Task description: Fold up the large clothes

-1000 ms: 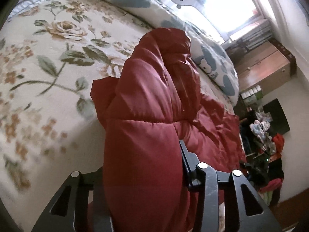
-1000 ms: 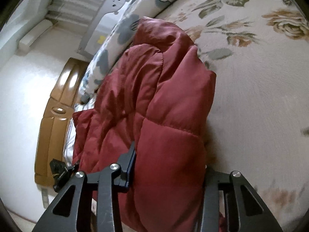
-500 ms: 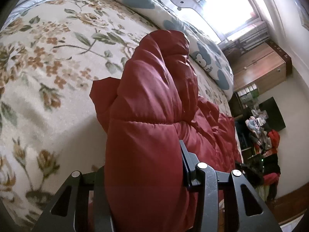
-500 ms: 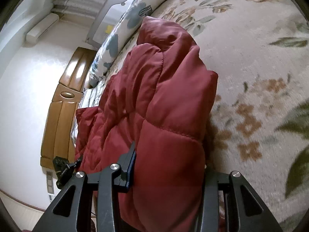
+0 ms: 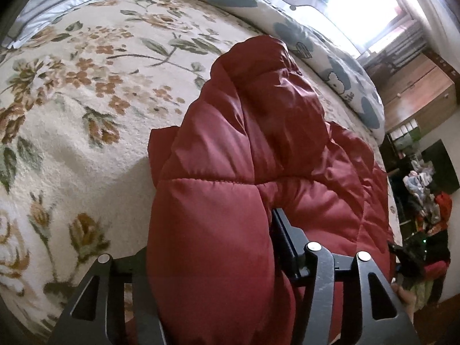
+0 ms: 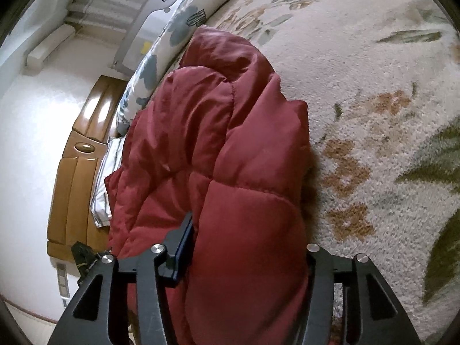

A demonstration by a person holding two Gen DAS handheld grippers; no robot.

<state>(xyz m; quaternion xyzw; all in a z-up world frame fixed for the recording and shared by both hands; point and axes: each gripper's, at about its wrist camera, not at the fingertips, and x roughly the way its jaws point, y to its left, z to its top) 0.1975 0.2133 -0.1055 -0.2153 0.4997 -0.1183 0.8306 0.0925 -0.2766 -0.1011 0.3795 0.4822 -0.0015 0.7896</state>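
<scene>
A puffy red quilted jacket [image 5: 247, 155] lies bunched on a cream floral bedspread [image 5: 86, 120], its bulk running from the bottom centre of each wrist view up toward 12 o'clock, with a blue-and-white patterned duvet [image 5: 316, 49] rolled along the bed's far edge at 1 o'clock in the left view. The left gripper [image 5: 210, 270] and the right gripper [image 6: 247, 261] each have a thick fold of the jacket between their fingers. Both sets of jaws have just been opening, yet the padding fills each gap and presses the pads.
</scene>
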